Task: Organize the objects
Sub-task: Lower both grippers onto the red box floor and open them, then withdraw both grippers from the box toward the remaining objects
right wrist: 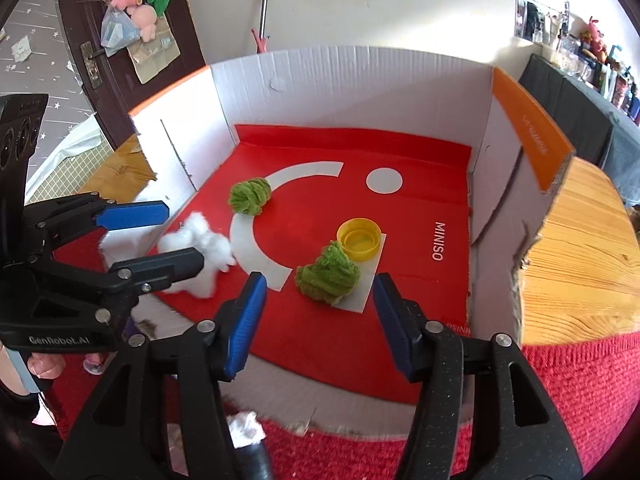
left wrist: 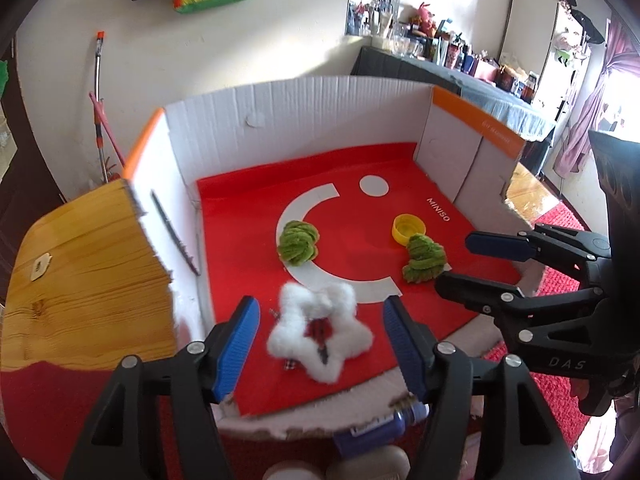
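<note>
Star (left wrist: 320,336) lies between left fingers (left wrist: 240,348); green bundle (right wrist: 328,274) between right fingers (right wrist: 248,320).

The left gripper (left wrist: 320,344) is held with its jaws spread wide, nothing being gripped between the blue pads (left wrist: 236,350). The right gripper (right wrist: 318,322) is likewise held wide open and empty. Both are angled downward, side by side.

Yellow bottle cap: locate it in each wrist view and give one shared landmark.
Left wrist view: yellow bottle cap right of centre, touching the green fuzzy bundle below it.
Right wrist view: cap at centre, just above that bundle.
Shared landmark: the white MINISO lettering.
</note>
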The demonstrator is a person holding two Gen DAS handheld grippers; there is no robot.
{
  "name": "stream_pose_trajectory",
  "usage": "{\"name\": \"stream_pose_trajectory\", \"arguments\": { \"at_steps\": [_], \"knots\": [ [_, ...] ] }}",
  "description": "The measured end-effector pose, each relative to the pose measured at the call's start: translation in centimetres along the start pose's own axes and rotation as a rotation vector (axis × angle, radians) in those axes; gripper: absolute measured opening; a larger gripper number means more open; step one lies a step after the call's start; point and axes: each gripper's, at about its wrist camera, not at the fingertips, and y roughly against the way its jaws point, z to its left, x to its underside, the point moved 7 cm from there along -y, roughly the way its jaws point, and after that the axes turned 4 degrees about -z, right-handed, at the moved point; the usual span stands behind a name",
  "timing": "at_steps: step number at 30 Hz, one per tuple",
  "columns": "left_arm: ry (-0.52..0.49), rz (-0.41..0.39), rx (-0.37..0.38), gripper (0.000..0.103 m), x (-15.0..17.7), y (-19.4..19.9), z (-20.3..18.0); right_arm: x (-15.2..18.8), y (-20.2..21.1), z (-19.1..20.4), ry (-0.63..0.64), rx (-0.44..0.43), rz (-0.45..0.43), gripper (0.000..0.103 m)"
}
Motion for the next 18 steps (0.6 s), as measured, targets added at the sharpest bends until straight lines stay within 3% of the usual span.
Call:
{"name": "stream_pose_trajectory", "arguments": {
  "at_steps": [8, 18],
  "knots": [
    [0.003, -0.047, -0.017, 0.075, 0.6, 2.8, 0.0, 0.4, 2.7, 1.4, 0.019, -0.006, -0.049, 0.062],
    [0.005, -0.081, -0.028, 0.081, 1.9, 5.0, -0.5, 1.3, 5.3, 3.2, 0.039, -0.017, -0.088, 0.063]
  ]
}}
